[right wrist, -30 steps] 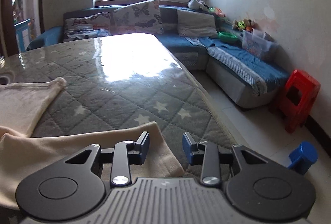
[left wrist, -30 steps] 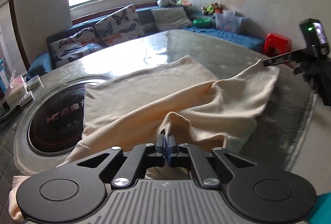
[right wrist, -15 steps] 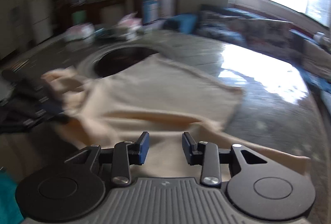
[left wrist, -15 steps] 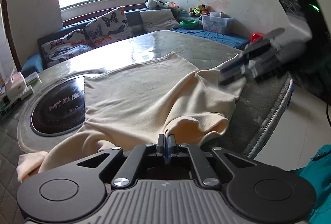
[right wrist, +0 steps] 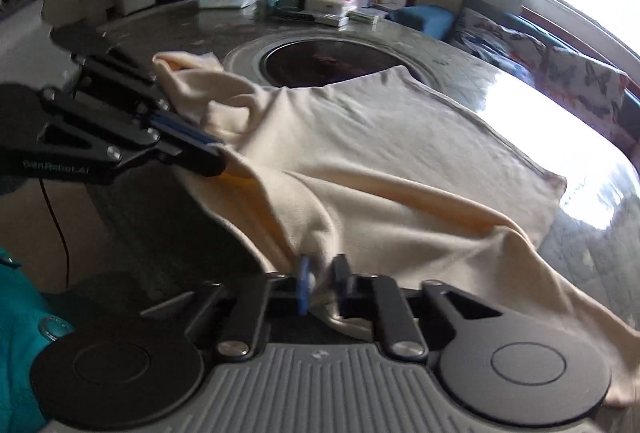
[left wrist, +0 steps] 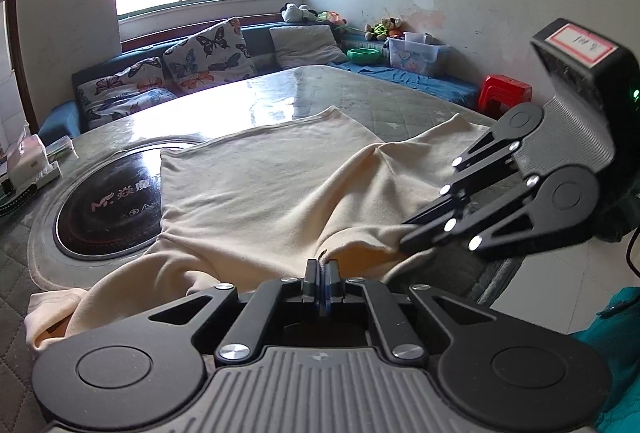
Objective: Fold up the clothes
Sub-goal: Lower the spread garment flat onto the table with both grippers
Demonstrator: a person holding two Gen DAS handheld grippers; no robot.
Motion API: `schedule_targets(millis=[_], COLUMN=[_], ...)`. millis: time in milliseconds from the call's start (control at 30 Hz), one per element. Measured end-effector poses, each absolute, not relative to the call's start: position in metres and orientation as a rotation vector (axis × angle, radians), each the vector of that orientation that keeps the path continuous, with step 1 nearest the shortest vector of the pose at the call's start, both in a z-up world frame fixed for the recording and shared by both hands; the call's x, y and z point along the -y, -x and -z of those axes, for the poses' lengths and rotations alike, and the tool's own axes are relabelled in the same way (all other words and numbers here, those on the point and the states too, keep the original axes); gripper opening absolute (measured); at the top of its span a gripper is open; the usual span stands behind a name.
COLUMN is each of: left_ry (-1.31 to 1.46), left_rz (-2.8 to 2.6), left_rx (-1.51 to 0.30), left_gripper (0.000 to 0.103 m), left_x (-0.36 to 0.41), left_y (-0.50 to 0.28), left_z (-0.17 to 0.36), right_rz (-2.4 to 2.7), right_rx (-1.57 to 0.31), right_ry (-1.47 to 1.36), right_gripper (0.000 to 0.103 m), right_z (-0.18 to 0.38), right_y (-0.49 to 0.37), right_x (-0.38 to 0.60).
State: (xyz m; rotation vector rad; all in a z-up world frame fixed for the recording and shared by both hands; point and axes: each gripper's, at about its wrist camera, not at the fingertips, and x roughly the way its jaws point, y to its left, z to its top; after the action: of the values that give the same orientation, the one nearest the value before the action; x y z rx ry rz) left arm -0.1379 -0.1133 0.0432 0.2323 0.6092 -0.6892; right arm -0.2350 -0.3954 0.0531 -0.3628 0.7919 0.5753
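The cream cloth [left wrist: 256, 189] lies spread on the desk [left wrist: 372, 101]. The left hand-held gripper [left wrist: 322, 267] pinches its near edge; beside it, the right hand-held gripper [right wrist: 320, 283] is closing on the same edge.

One cream garment [left wrist: 260, 189], two tongs [left wrist: 322, 273] [right wrist: 320, 287], one red stool [left wrist: 505, 92], three sofa cushions [left wrist: 208, 55].

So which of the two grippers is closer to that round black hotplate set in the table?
Left. The left gripper pinches the cream garment just beside the hotplate; the right gripper grips it farther away, near the table's edge.
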Motion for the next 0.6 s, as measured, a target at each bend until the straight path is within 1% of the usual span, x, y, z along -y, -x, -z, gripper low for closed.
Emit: schedule_targets(millis=[133, 233, 300, 367, 500, 600], left_ry=[-0.225, -0.239, -0.256, -0.265, -0.218, -0.182], left_rz=[0.722, 0.764, 0.78, 0.79, 0.774, 0.737], left_rx=[-0.618, -0.657, -0.663, -0.651, -0.62, -0.61], left_gripper=[0.003, 0.003, 0.004, 0.006, 0.006, 0.006], left_x=[0.112, 0.117, 0.118, 0.116, 0.109, 0.11], left_y=[0.139, 0.137, 0.137, 0.136, 0.123, 0.107], left_z=[-0.041, -0.034, -0.034, -0.04, -0.054, -0.057], right_rz=[-0.594, -0.613, -0.623, -0.633, -0.639, -0.527], right_rx=[-0.781, -0.837, -0.866, -0.882, -0.87, -0.837], right_ry=[0.399, 0.429, 0.424, 0.399, 0.294, 0.265], right_gripper=[0.007, 0.007, 0.009, 0.012, 0.016, 0.017], right_z=[-0.067, -0.061, -0.057, -0.057, -0.077, -0.081], right_y=[0.253, 0.26, 0.261, 0.261, 0.254, 0.245], right_x=[0.404, 0.404, 0.406, 0.411, 0.433, 0.456])
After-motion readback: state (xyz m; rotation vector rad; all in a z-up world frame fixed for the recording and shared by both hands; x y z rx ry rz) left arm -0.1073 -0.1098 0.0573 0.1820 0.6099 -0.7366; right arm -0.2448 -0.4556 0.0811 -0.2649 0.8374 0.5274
